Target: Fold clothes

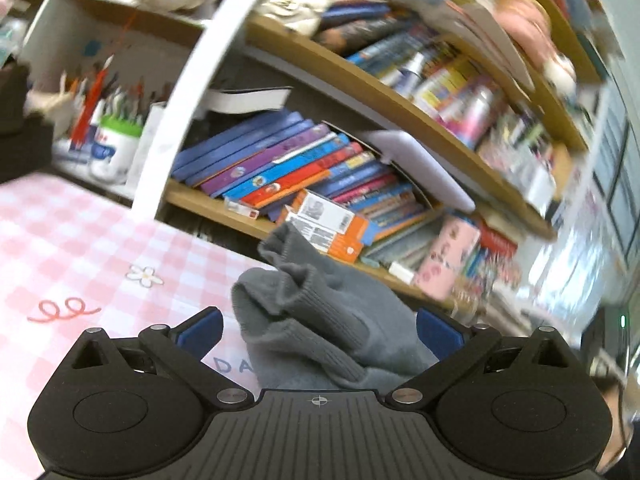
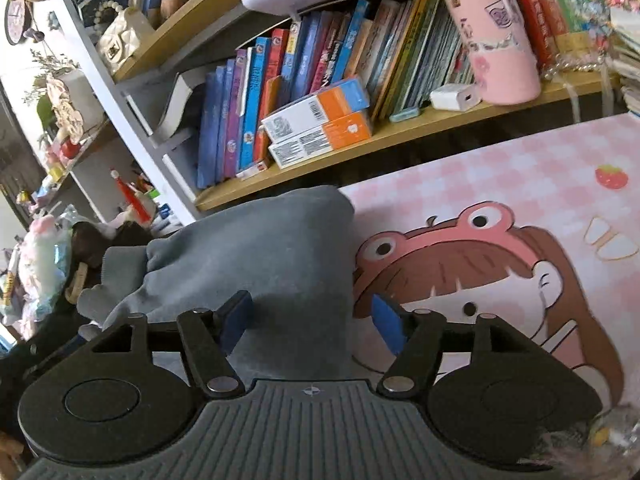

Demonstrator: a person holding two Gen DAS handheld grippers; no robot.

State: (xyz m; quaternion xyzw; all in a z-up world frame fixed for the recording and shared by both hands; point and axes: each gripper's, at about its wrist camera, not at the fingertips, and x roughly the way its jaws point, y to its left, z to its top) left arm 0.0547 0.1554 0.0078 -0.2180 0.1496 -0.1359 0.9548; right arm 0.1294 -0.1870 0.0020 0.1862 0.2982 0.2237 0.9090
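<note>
Left gripper [image 1: 319, 330]: jaws spread wide, blue-padded fingers [image 1: 204, 326] well apart and clamping nothing. It points low along the table toward the bookshelf. The grey knitted garment with a ribbed cuff [image 1: 320, 320] lies bunched between the fingers; contact with either pad cannot be determined. The view is tilted and blurred at its right side.

Right gripper [image 2: 310, 320]: jaws likewise open, nothing pinched. It is angled down at the table, with the left blue pad [image 2: 236, 316] over the same grey garment [image 2: 260, 264] and the right pad over the mat. Whether the left pad presses the fabric cannot be told.

The garment rests folded over on the pink checked table mat with a cartoon frog-hat girl [image 2: 520, 208], at the mat's left edge, near the wooden bookshelf of coloured books [image 2: 304, 64].
</note>
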